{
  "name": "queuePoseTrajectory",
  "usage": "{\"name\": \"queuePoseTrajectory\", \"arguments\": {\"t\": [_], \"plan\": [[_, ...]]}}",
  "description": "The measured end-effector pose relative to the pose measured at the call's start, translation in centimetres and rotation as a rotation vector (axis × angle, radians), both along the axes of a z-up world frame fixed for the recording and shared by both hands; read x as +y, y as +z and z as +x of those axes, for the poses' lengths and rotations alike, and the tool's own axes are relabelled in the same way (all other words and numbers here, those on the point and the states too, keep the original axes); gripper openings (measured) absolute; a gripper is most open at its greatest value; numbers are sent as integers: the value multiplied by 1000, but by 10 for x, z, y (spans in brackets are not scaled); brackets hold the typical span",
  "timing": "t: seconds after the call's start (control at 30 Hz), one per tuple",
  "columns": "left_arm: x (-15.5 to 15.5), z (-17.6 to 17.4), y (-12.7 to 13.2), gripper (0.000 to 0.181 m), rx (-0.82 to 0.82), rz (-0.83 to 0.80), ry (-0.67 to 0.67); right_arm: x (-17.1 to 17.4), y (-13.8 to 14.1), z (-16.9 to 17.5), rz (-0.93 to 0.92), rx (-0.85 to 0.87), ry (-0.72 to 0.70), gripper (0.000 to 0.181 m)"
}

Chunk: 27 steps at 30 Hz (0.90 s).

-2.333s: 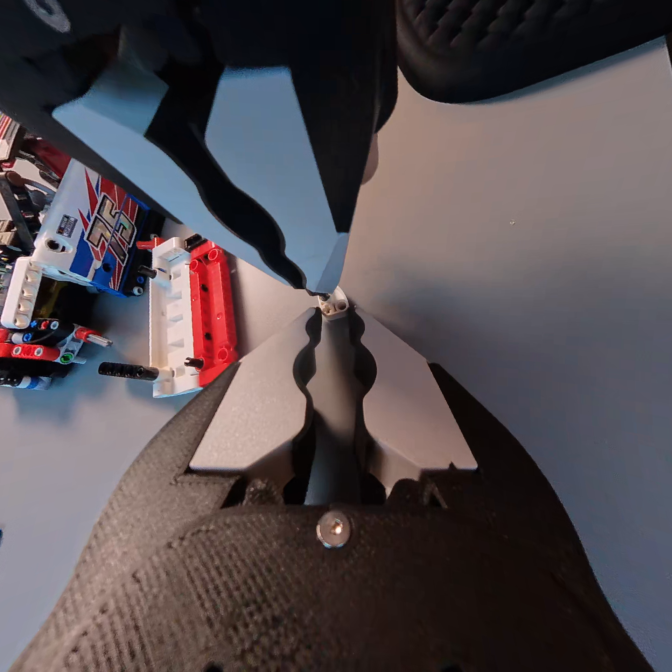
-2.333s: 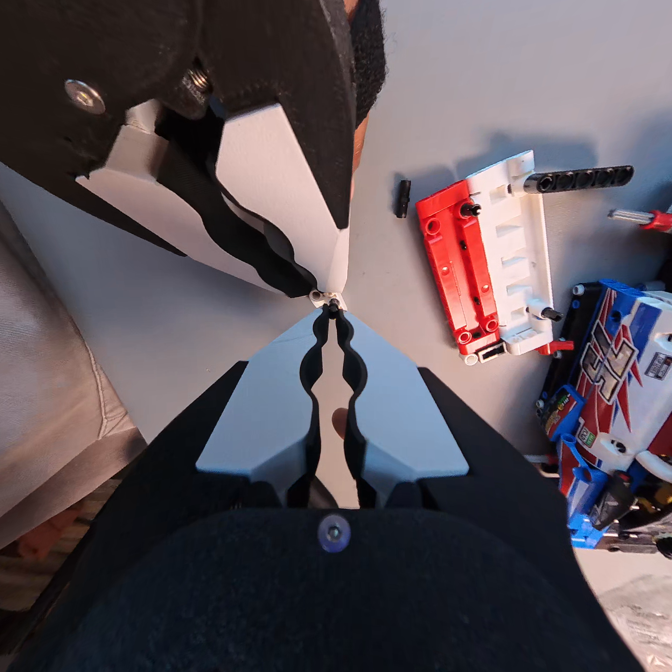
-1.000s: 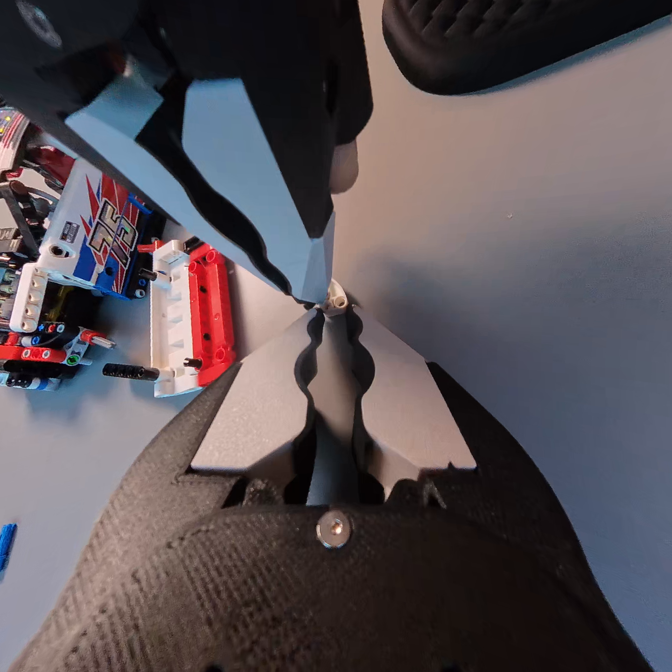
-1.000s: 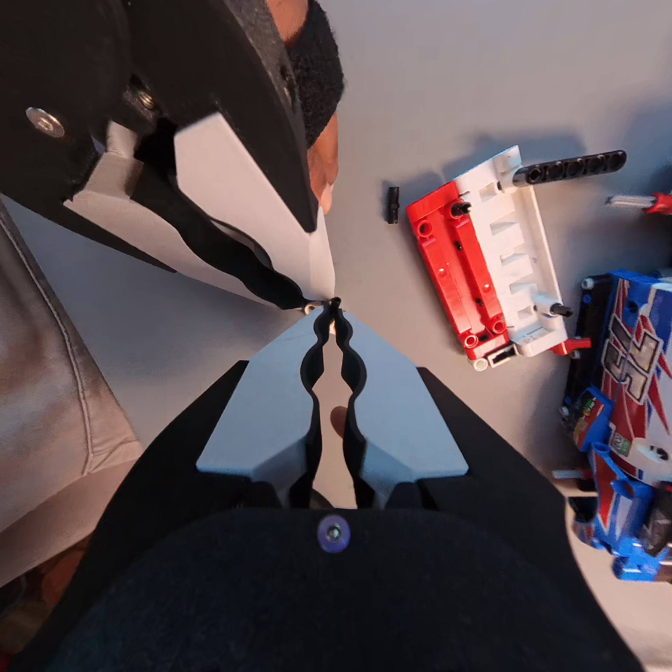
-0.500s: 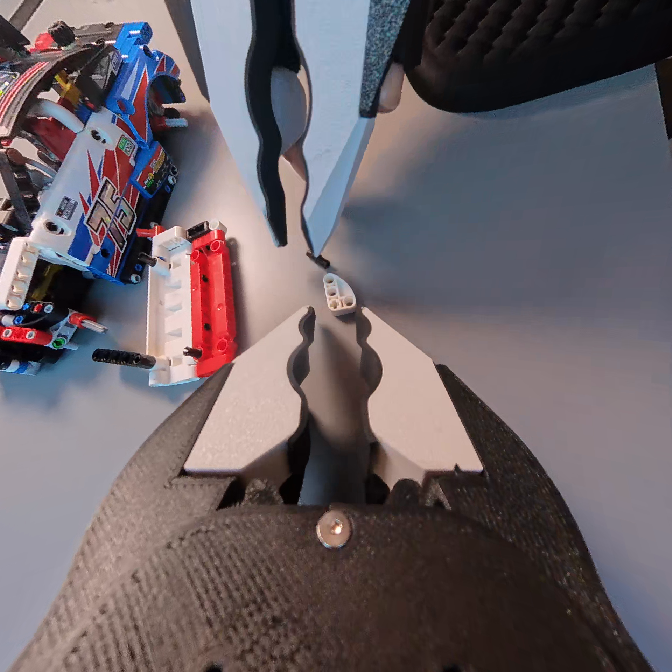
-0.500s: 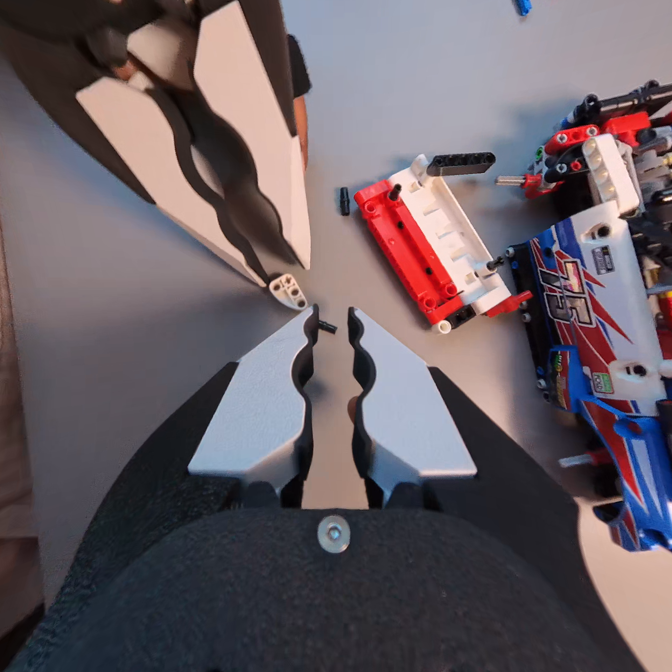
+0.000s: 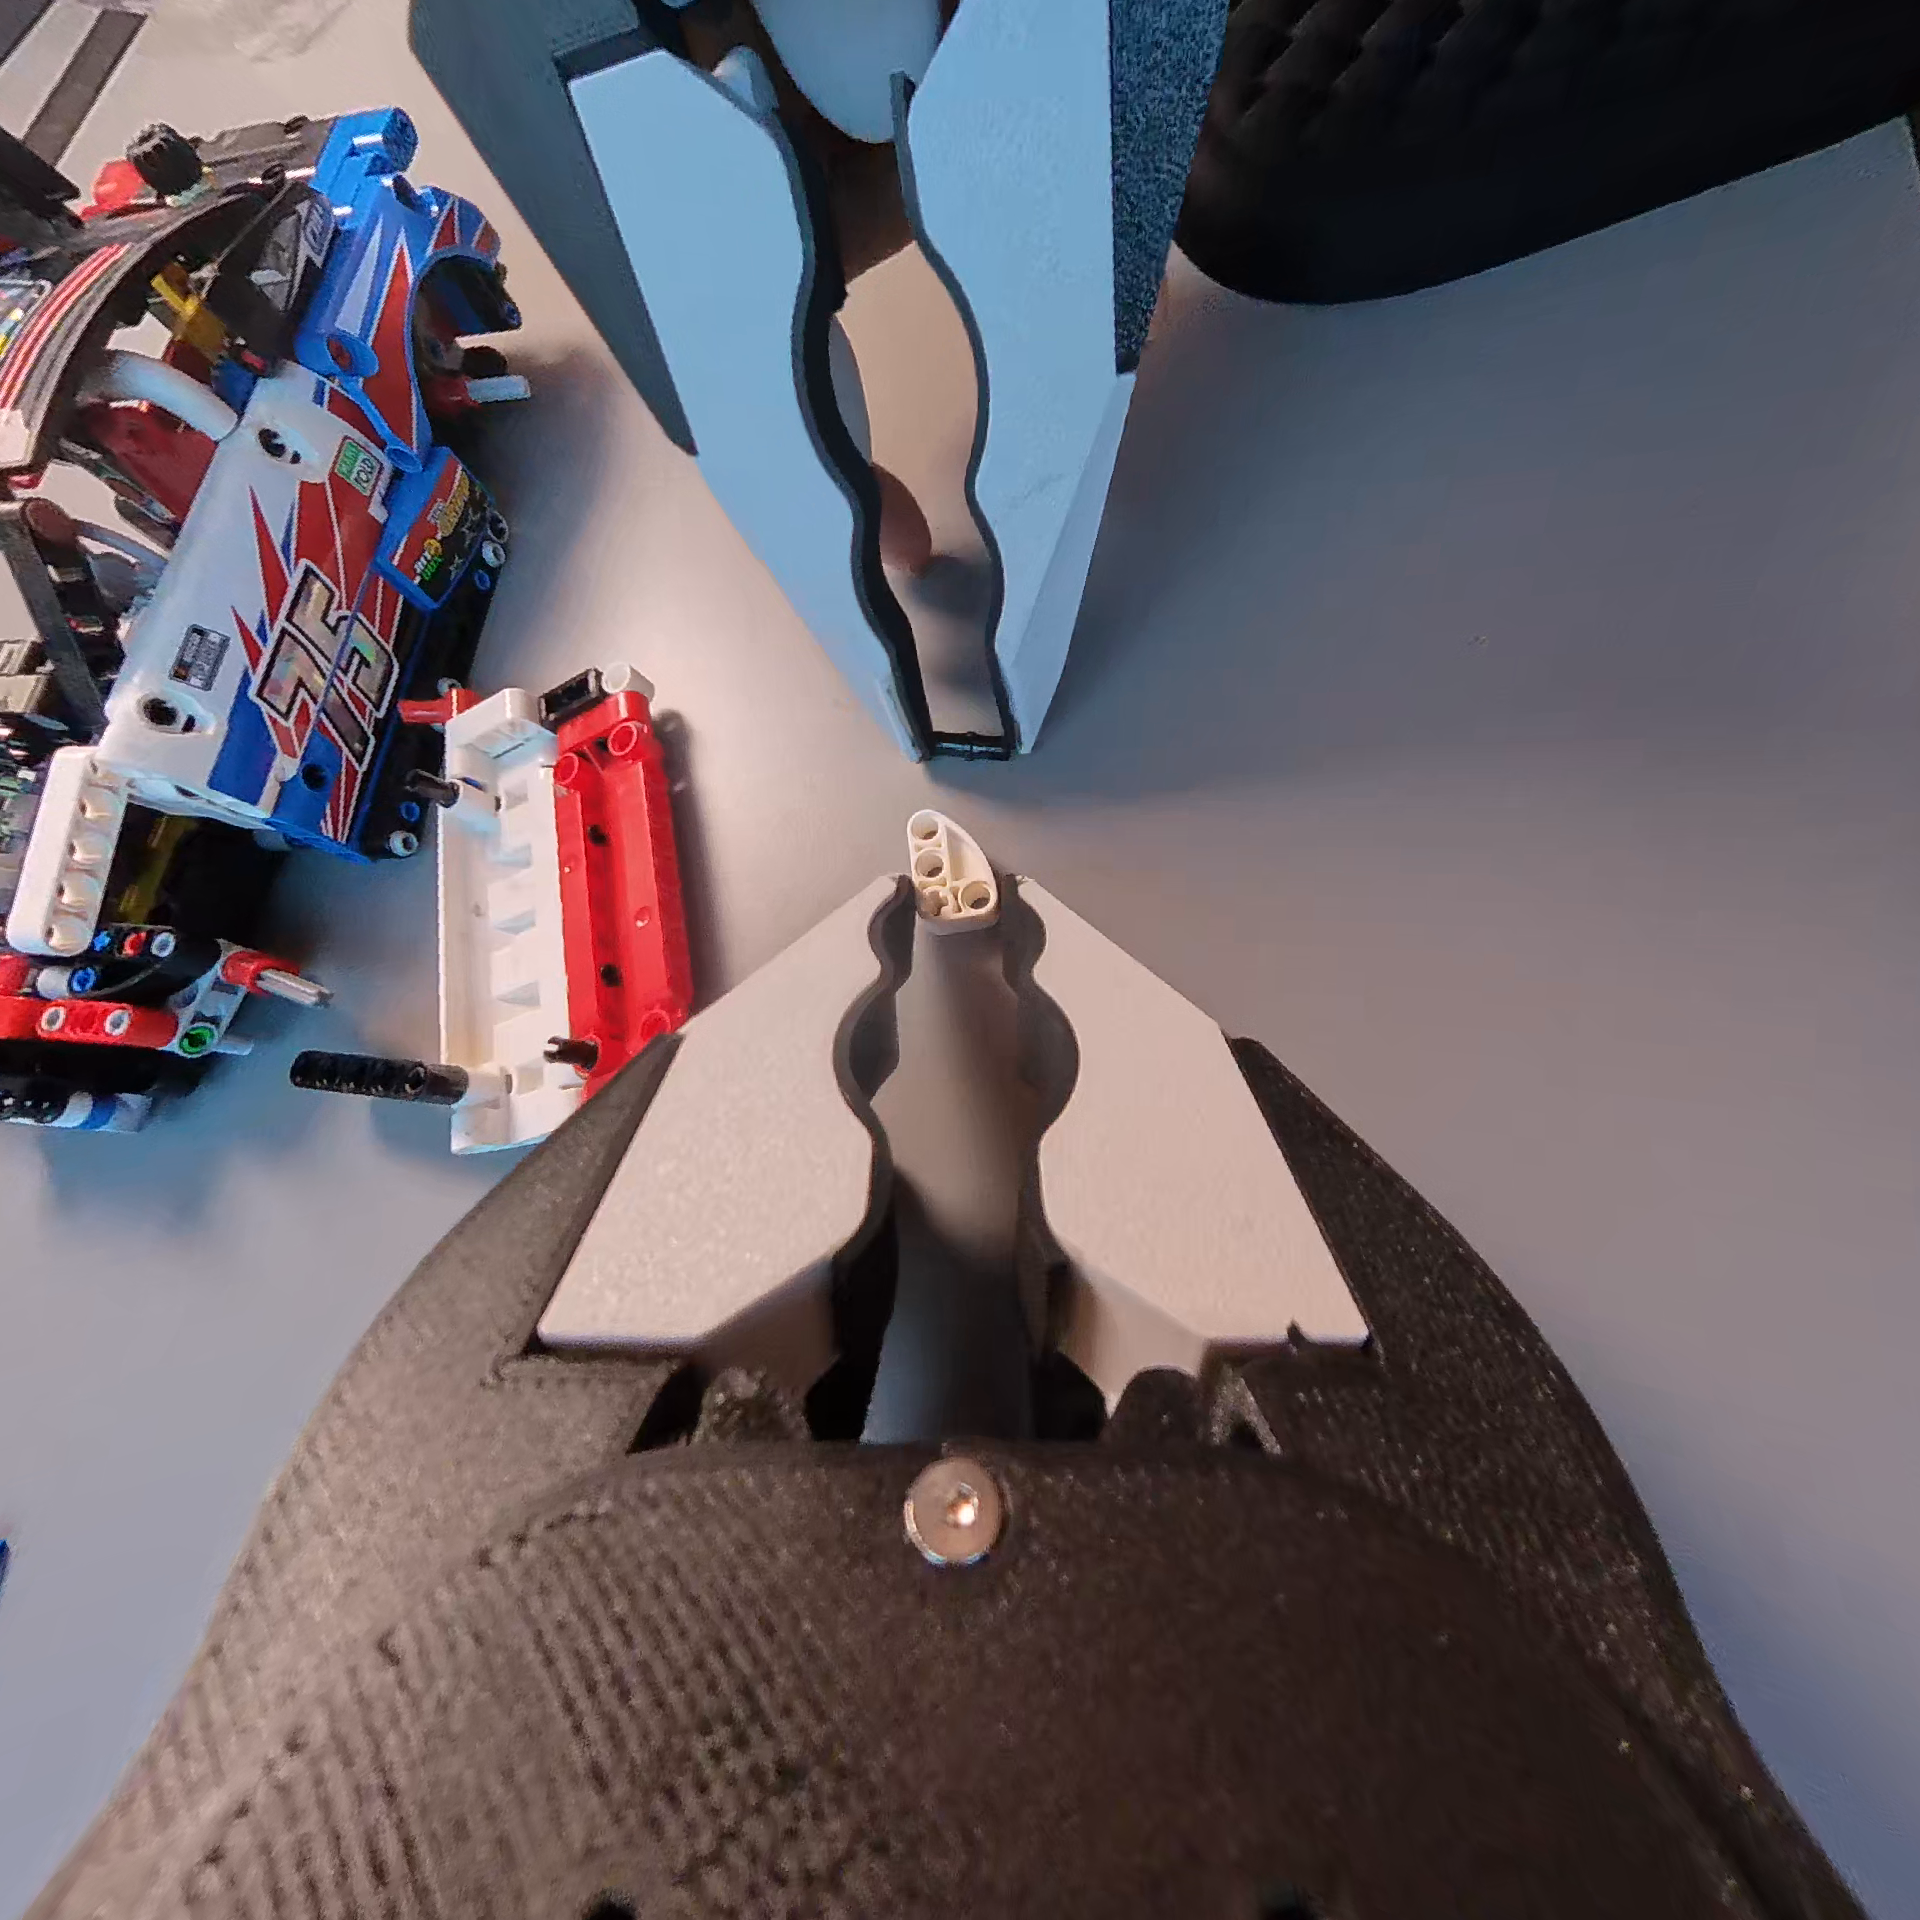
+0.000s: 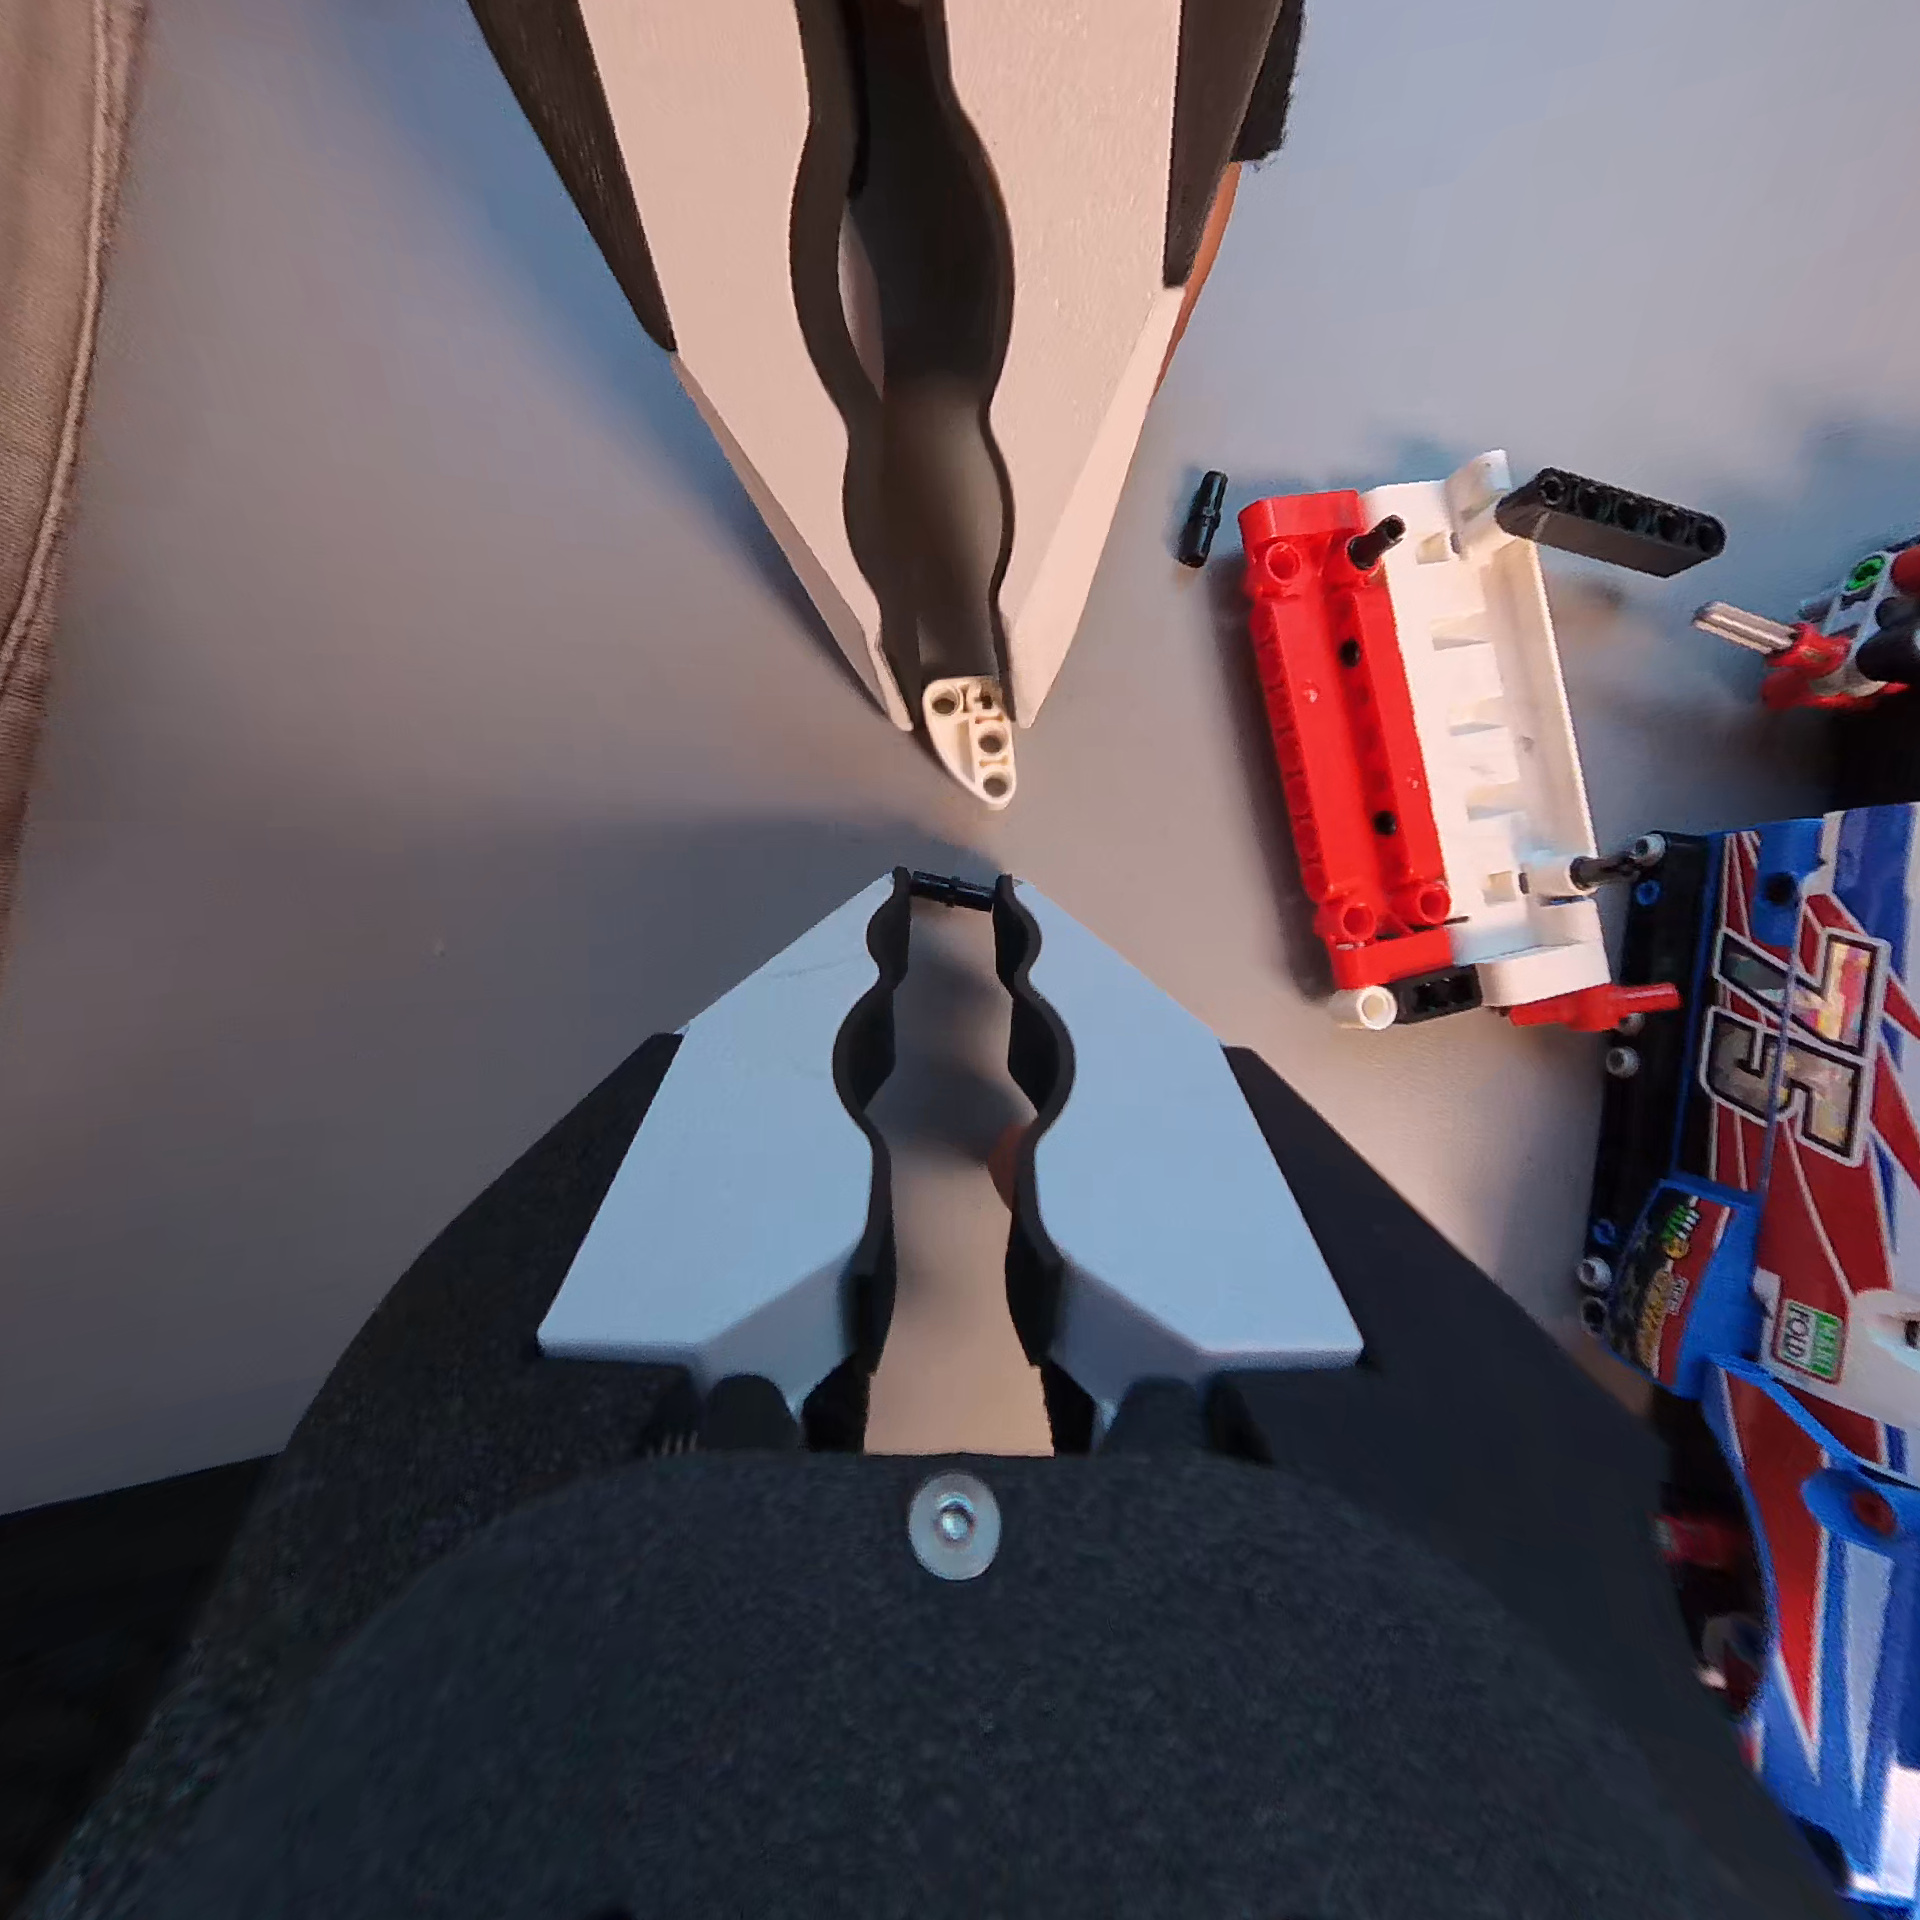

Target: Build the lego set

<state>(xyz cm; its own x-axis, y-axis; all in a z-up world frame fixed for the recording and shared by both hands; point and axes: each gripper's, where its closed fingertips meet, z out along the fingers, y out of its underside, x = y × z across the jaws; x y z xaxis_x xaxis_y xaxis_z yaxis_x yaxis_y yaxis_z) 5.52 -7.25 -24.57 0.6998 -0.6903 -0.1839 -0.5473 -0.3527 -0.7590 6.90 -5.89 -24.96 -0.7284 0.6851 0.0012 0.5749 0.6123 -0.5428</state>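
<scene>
Left wrist view: left gripper (image 7: 957, 883) pinches a curved white holed panel (image 7: 951, 871); right gripper (image 8: 951, 889) clamps a black pin (image 8: 951, 890) endwise

The table (image 7: 1558, 727) is flat and plain grey. A toy race car (image 7: 239, 582) lies on it, blue, white and red, with stickers on its side. Just beside the car lies a red and white block (image 7: 561, 914) made of long pieces stuck together. A black bar (image 7: 374, 1075) with holes sticks out from one end of the block and rests on the table. A tiny black pin (image 8: 1202, 517) lies by itself near the red side of the block, not touching it. A small red and black bundle of pieces (image 7: 104, 997) sits by the car's end. A big black thing (image 7: 1538, 135) rests on the far edge of the table.
</scene>
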Motion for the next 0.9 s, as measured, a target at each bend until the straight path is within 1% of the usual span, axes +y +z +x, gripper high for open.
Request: {"name": "queuePoseTrajectory", "arguments": {"t": [0.23,0.3,0.4,0.5,0.6,0.7,0.8,0.87,0.9], "plan": [[1,-4,0,15,2,3,19,-3,0,8,-3,11,-59,16],[1,-5,0,15,3,3,19,-7,0,12,-17,4,-68,25],[0,-5,0,15,3,3,21,-12,1,23,-42,-43,-51,26],[0,-5,0,15,6,5,21,-10,1,27,-10,-47,-36,22],[0,-5,1,15,6,5,21,-10,0,23,-13,-29,-46,23],[0,-5,1,15,5,5,21,-9,0,20,-9,1,-54,16],[0,-5,1,15,4,4,21,-8,0,17,-22,34,-96,10],[-1,-5,1,15,5,4,21,-10,0,14,-26,79,-145,1],[-1,-5,1,15,5,4,20,-11,0,13,-14,108,-162,1]]}}
